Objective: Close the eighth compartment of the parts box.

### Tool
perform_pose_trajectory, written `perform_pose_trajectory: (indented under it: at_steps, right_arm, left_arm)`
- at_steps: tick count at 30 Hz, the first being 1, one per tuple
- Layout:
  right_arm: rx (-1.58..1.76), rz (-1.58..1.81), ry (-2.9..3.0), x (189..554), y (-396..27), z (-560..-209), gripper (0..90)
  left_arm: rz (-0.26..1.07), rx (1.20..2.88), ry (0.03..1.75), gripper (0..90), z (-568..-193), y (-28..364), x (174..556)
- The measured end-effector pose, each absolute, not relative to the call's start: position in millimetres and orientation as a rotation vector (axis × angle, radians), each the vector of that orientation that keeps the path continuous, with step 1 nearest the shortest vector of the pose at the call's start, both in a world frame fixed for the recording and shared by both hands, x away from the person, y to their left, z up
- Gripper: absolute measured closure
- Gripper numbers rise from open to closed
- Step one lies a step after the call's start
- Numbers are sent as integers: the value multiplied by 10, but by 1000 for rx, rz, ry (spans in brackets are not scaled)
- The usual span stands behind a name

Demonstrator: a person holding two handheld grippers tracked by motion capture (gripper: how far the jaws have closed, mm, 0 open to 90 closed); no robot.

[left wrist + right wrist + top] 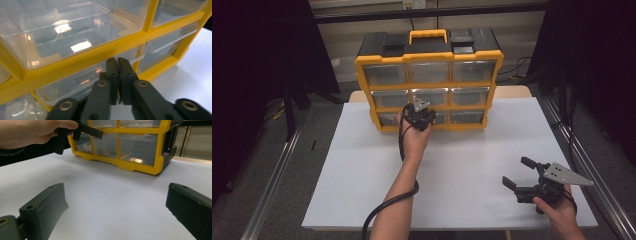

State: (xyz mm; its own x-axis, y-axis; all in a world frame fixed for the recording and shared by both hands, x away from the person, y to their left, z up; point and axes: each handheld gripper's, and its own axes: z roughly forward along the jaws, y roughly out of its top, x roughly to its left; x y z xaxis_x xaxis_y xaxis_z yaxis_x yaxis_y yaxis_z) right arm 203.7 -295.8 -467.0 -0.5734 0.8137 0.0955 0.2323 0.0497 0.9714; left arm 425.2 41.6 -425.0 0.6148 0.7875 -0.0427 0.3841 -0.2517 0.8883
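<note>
A yellow and black drawer cabinet with clear drawers in three rows stands at the table's far side. My left gripper is held up against its bottom row, at the middle drawer. In the left gripper view the jaws stand almost together, with only a thin slit between the pads, and their tips rest at that drawer's upper front edge. Whether they pinch its lip I cannot tell. My right gripper stands open near the table's front right, its jaws wide apart over bare white table, pointing toward the cabinet.
The white table top spreads between the cabinet and the near edge. Metal frame rails run along both sides of the table. The left hand and its cable reach over the table's middle.
</note>
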Motion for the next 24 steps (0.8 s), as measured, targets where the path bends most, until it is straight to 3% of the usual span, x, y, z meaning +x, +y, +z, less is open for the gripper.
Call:
perform_pose_trajectory:
  at_steps: [12, 24]
  right_arm:
    - [1048, 1544, 1842, 2035, -2950, -4674, 21]
    - [1048, 1541, 1842, 2034, -2943, -4674, 21]
  left_arm:
    - [416, 1746, 903, 419, -4248, 699, 3945]
    - [397, 1688, 828, 162, -4341, 1129, 3592]
